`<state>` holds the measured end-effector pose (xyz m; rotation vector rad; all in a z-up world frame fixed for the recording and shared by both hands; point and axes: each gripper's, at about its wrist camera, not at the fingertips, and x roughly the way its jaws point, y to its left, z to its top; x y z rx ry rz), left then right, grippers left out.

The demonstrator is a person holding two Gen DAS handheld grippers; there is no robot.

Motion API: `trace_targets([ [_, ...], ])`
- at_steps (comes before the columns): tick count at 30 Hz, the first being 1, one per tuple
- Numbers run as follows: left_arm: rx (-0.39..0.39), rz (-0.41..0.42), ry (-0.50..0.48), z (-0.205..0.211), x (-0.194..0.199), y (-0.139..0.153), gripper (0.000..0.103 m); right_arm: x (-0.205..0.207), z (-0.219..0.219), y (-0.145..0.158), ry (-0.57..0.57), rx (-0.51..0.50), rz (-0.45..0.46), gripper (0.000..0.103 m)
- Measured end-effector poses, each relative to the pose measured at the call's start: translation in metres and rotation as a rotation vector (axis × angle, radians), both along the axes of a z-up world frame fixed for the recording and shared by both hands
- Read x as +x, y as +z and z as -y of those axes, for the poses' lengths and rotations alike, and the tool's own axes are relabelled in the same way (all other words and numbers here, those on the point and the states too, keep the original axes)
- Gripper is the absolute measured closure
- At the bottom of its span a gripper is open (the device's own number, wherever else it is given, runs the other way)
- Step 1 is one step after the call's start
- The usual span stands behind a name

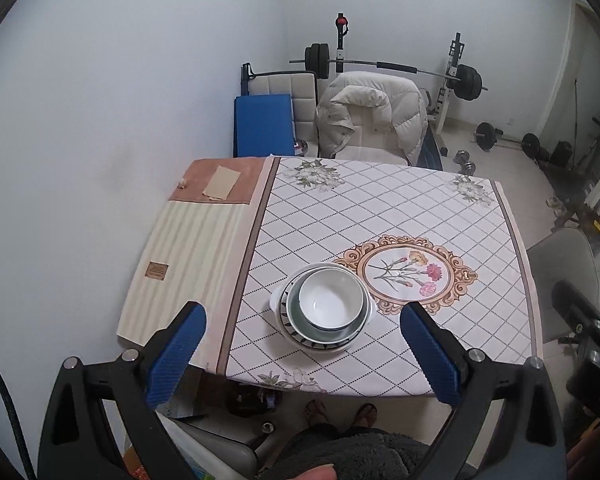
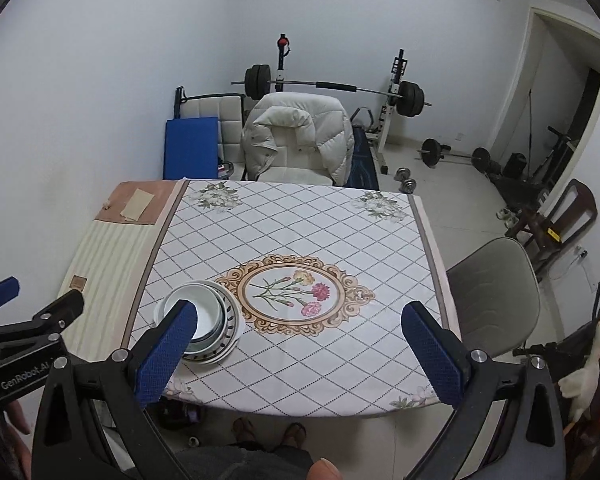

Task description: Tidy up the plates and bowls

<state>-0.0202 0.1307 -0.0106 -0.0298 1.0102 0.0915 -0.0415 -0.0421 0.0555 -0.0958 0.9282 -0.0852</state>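
Note:
A stack of dishes sits on the tablecloth near the table's front: a white bowl (image 1: 332, 298) nested in a grey-green bowl (image 1: 296, 308), on a black-patterned plate (image 1: 290, 326) over a white plate (image 1: 277, 300). The same stack (image 2: 208, 316) shows at the left in the right wrist view, partly hidden by a blue finger pad (image 2: 168, 348). My left gripper (image 1: 302, 354) hovers open above and in front of the stack, holding nothing. My right gripper (image 2: 300, 354) is open and empty, above the table's front edge, right of the stack.
The table (image 1: 420, 208) wears a diamond-pattern cloth with a flower medallion (image 1: 406, 274); a striped mat (image 1: 188, 248) covers its left part. A chair with a white jacket (image 1: 374, 120) stands behind, a grey chair (image 2: 494, 292) at the right. Barbell rack (image 1: 396, 68) and weights lie beyond. The person's feet (image 1: 340, 414) are below.

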Motion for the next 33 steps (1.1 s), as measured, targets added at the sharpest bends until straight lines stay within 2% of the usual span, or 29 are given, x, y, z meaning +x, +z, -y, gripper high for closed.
trace_targets([
  [8,-0.04,-0.036,-0.03,0.008,-0.006,-0.004,0.003,-0.01,0.002,0.007,-0.017,-0.013,0.013,0.0],
  [33,-0.037,0.007,-0.003,0.006,-0.019,0.011,0.003,-0.018,0.005,0.018,-0.022,-0.029,0.036,0.0],
])
